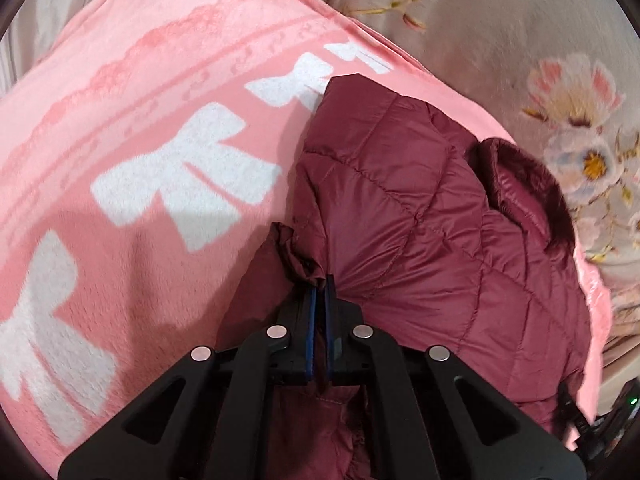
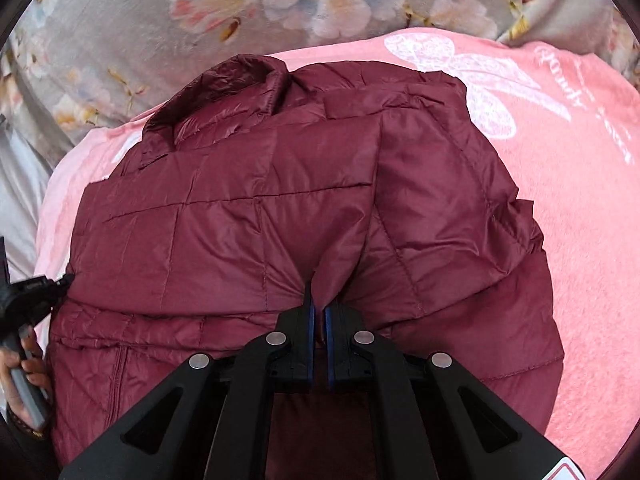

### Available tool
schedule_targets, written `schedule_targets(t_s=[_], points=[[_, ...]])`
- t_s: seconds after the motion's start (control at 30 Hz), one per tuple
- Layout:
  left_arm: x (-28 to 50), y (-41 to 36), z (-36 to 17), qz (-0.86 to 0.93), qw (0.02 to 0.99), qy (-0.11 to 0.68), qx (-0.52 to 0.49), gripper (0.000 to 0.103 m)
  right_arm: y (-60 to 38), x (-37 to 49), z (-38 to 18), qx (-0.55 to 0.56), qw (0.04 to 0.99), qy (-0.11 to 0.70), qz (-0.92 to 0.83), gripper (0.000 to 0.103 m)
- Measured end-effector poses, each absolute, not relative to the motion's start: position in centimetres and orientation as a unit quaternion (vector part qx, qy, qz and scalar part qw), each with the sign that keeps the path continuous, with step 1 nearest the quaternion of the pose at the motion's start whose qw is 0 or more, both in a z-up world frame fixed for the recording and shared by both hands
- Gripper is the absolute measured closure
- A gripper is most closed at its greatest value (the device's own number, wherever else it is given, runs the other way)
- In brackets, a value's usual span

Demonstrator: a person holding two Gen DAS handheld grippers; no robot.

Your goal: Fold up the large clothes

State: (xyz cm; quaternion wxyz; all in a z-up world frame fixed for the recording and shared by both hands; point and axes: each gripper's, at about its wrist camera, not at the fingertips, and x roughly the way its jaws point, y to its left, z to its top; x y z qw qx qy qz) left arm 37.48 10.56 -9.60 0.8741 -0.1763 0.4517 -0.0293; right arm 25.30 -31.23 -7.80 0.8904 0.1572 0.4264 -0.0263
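Both grippers have the maroon puffer jacket (image 2: 280,208) by its near edge. The left gripper (image 1: 320,280) has its fingers pinched narrow on a bunched wad of fabric, and the right gripper (image 2: 319,300) is closed just as tight on a fold at the middle of the edge. The jacket lies on the pink blanket (image 1: 120,220) with white bows, which is spread over a grey flowered bedcover (image 2: 120,20).

The shell looks slick and puffy, so my worry is slip: each grip holds only a small pinch, and if one lets go mid-lift, that side would flop and the fold would land crooked. Lifting the two sides unevenly could also twist the jacket or drag the blanket along. A trapped sleeve might spring back out, since padding like this likely resists creasing.

From the right-hand view, the collar (image 2: 240,76) points to about 11 o'clock, away from the grippers, and the long axis runs from roughly 6 up to 11–12 o'clock. In the left-hand view the furry collar sits at 2 to 3 o'clock.
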Motion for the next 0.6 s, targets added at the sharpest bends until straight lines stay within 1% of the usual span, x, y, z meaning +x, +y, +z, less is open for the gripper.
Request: schedule_targets(t_s=[0.1, 0.17, 0.2, 0.23, 0.27, 0.3, 0.33, 0.4, 0.47, 0.5, 0.53, 0.6], points=[[37.4, 9.8, -9.5, -0.022, 0.881, 0.449, -0.149, 0.099, -31.2, 25.4, -7.8, 0.151, 0.890, 0.428, -0.029, 0.102], [36.8, 9.7, -8.8, -0.020, 0.886, 0.445, -0.131, 0.097, -31.3, 25.1, -7.2, 0.147, 0.890, 0.430, -0.031, 0.096], [36.1, 9.9, -8.0, -0.018, 0.890, 0.440, -0.116, 0.094, -31.3, 24.7, -6.9, 0.145, 0.891, 0.429, -0.035, 0.086], [35.5, 10.1, -7.2, -0.015, 0.896, 0.432, -0.103, 0.087, -31.6, 24.0, -6.1, 0.144, 0.892, 0.425, -0.046, 0.074], [34.7, 10.3, -6.1, -0.007, 0.904, 0.420, -0.087, 0.081, -32.0, 23.0, -5.1, 0.139, 0.897, 0.416, -0.064, 0.069], [33.9, 10.4, -4.7, 0.000, 0.911, 0.405, -0.071, 0.071, -32.3, 22.2, -4.1, 0.134, 0.902, 0.403, -0.079, 0.064], [33.5, 10.4, -3.5, 0.000, 0.917, 0.394, -0.063, 0.069, -32.5, 21.6, -3.2, 0.129, 0.907, 0.391, -0.088, 0.064], [33.2, 9.5, -0.6, -0.006, 0.927, 0.371, -0.049, 0.068, -32.3, 21.3, -0.9, 0.126, 0.918, 0.366, -0.092, 0.064], [33.6, 7.6, 1.3, -0.032, 0.931, 0.361, -0.049, 0.063, -31.4, 22.1, 0.5, 0.139, 0.922, 0.353, -0.070, 0.064], [34.1, 6.2, 1.9, -0.049, 0.929, 0.363, -0.050, 0.055, -30.2, 23.2, 1.2, 0.145, 0.924, 0.352, -0.046, 0.064], [34.8, 4.4, 2.0, -0.068, 0.925, 0.369, -0.050, 0.053, -29.2, 24.2, 1.4, 0.144, 0.924, 0.353, -0.032, 0.064], [36.0, 0.9, 1.1, -0.094, 0.914, 0.393, -0.042, 0.053, -26.4, 26.6, 1.1, 0.126, 0.923, 0.364, -0.005, 0.064]])
